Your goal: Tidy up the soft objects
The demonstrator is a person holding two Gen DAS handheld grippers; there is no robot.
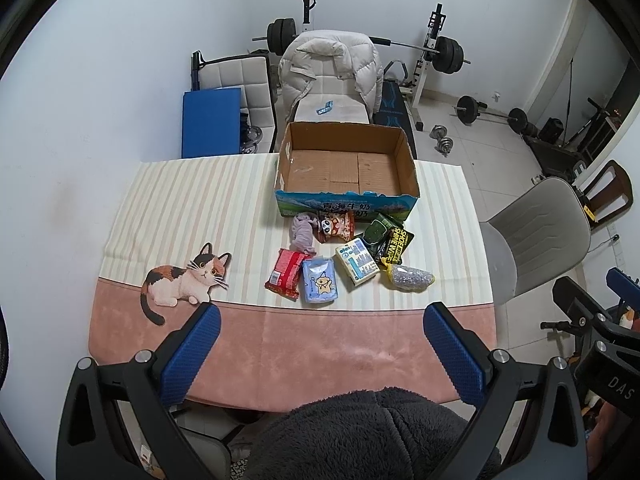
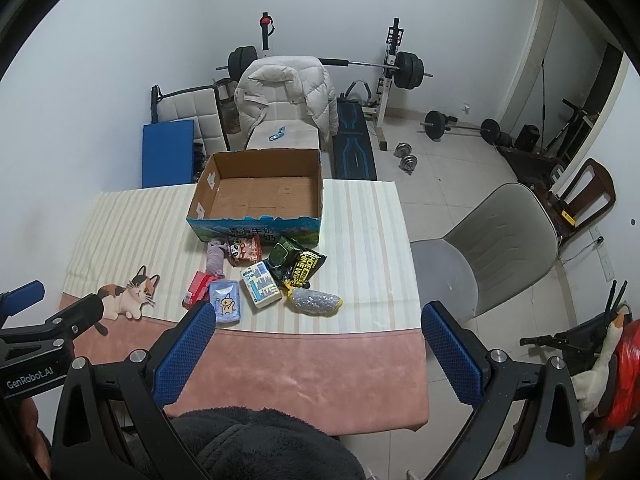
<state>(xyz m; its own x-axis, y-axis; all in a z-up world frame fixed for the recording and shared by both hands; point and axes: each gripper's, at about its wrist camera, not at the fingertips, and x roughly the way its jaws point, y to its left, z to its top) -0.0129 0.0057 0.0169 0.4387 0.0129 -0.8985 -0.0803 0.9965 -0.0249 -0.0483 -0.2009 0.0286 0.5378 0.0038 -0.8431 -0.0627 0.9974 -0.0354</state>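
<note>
An empty cardboard box [image 1: 346, 166] [image 2: 260, 196] stands at the table's far edge. In front of it lie soft packs: a purple cloth [image 1: 302, 232] [image 2: 216, 257], a panda snack bag [image 1: 335, 226], a red pack [image 1: 286, 274], a light blue tissue pack [image 1: 319, 285] [image 2: 226, 302], a white-blue pack [image 1: 357, 262] [image 2: 261, 286], a black shoe-wipes pack [image 1: 390, 240] [image 2: 298, 264] and a yellow-edged silvery pouch [image 1: 408, 278] [image 2: 316, 300]. My left gripper [image 1: 320, 316] and right gripper [image 2: 316, 316] are both open and empty, held above the table's near edge.
The table wears a striped and pink cloth [image 1: 320, 344] with a cat picture [image 1: 188, 276]. A grey chair [image 1: 532, 236] stands to the right. A chair with a white jacket [image 1: 330, 68] stands behind the box. Gym weights [image 1: 448, 54] line the wall.
</note>
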